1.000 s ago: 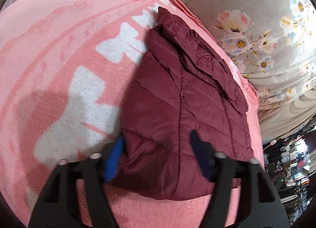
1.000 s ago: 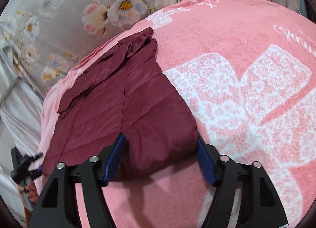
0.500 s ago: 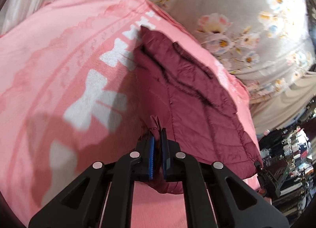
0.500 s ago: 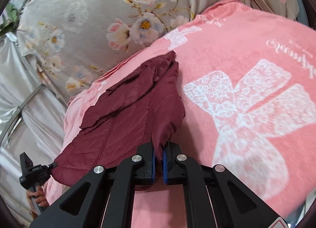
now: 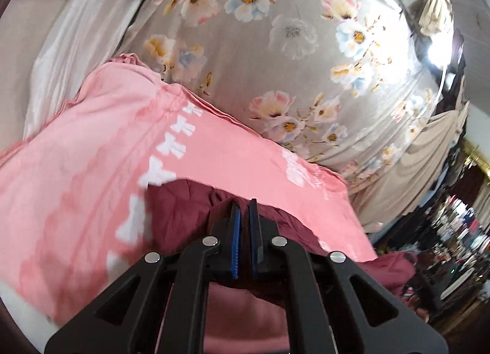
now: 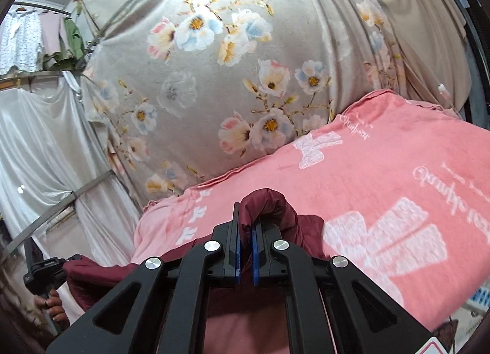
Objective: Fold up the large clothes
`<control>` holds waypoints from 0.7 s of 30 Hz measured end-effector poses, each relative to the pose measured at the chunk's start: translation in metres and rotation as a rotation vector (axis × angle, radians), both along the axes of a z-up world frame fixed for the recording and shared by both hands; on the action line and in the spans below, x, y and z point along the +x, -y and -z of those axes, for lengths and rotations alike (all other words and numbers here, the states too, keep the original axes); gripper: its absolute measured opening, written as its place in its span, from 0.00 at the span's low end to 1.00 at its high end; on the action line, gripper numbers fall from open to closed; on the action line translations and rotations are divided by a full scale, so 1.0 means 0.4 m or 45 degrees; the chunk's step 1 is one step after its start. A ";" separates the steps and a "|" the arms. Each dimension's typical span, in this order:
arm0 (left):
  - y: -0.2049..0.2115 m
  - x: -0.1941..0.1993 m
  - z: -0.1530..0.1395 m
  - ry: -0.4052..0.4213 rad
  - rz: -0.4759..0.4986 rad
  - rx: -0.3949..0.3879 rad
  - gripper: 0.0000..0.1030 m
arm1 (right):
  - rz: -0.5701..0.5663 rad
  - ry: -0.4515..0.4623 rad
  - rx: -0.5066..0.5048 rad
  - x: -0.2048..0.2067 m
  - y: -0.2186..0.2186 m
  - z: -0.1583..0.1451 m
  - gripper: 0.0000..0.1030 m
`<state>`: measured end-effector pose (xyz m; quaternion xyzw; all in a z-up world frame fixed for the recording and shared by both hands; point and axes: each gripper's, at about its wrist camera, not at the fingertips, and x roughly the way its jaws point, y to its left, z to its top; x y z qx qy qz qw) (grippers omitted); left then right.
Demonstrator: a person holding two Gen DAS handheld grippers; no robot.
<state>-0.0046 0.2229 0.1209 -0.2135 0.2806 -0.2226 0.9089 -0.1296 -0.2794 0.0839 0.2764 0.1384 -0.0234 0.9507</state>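
A dark red quilted jacket [image 5: 180,210] lies on a pink blanket [image 5: 92,151] with white bow prints. My left gripper [image 5: 244,210] is shut on the jacket's hem, lifted, with red fabric bunched around the blue pads. My right gripper [image 6: 245,216] is shut on the other hem corner; a puff of the jacket [image 6: 269,203] bulges over its fingertips. The rest of the jacket hangs below both grippers, mostly hidden. The left gripper [image 6: 39,268] and the hand holding it show at the lower left of the right wrist view.
A grey floral curtain [image 5: 291,56] hangs behind the blanket, also in the right wrist view [image 6: 214,78]. White drapes [image 6: 39,139] hang at the left. Hanging clothes [image 6: 36,38] are at the upper left. Cluttered shelves [image 5: 453,231] stand at the right.
Both grippers closed on the jacket's near hem, then rose and tilted up, lifting the hem off the blanket. The view now shows the curtain rather than the flat jacket.
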 end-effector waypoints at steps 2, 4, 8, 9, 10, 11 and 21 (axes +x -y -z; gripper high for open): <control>0.029 0.108 0.033 -0.062 -0.012 0.041 0.04 | 0.013 -0.079 0.027 0.112 0.034 0.043 0.04; 0.049 0.205 0.080 -0.115 -0.040 0.098 0.04 | 0.016 -0.164 0.045 0.222 0.056 0.095 0.04; 0.100 0.377 0.188 -0.229 -0.080 0.218 0.04 | 0.038 -0.301 0.052 0.382 0.083 0.194 0.04; 0.106 0.404 0.212 -0.243 -0.091 0.242 0.04 | 0.039 -0.322 0.050 0.404 0.085 0.215 0.04; 0.117 0.435 0.240 -0.265 -0.103 0.270 0.04 | 0.053 -0.354 0.045 0.436 0.090 0.243 0.04; 0.127 0.466 0.271 -0.292 -0.104 0.302 0.05 | 0.060 -0.376 0.047 0.456 0.091 0.261 0.04; 0.145 0.586 0.464 -0.456 -0.120 0.326 0.05 | 0.069 -0.543 0.032 0.597 0.102 0.403 0.04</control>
